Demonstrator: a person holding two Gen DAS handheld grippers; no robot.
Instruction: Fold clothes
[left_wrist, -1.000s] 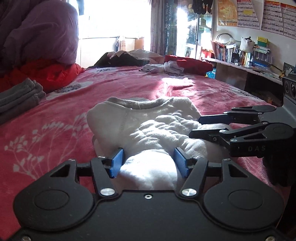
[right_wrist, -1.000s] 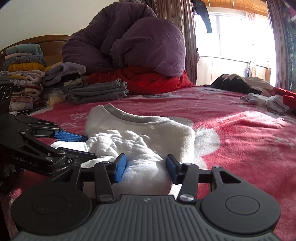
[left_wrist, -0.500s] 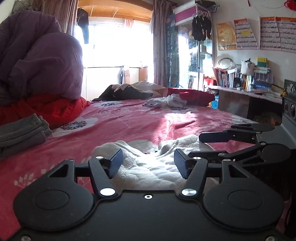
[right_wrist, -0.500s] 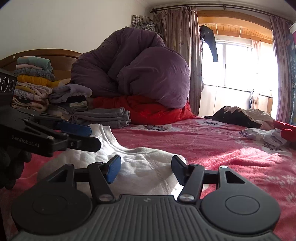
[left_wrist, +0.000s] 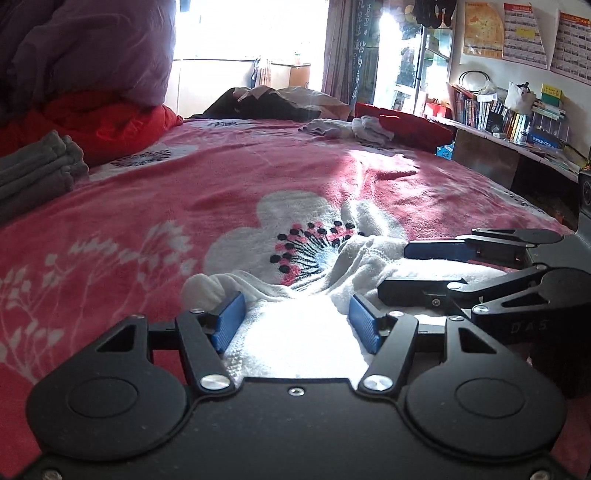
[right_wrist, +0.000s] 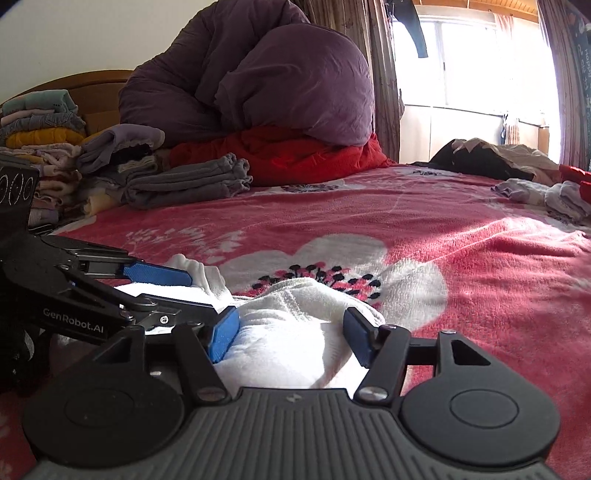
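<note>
I've got both sets of fingers spread wide, left gripper (left_wrist: 297, 320) and right gripper (right_wrist: 290, 336) straddling the white fleece garment (right_wrist: 291, 354) bunched on the pink floral blanket (left_wrist: 221, 192); grey folded stack (right_wrist: 188, 182) at ten o'clock.

The white garment (left_wrist: 295, 332) is thick, nubbly fleece cloth. The pink blanket (left_wrist: 184, 206) on the bed looks plush and matt. Each claw, left claw (left_wrist: 296, 322) and right claw (right_wrist: 290, 335), is matt black plastic with ribbed blue pads (left_wrist: 229, 321) and shiny metal screws (left_wrist: 213, 381).
</note>
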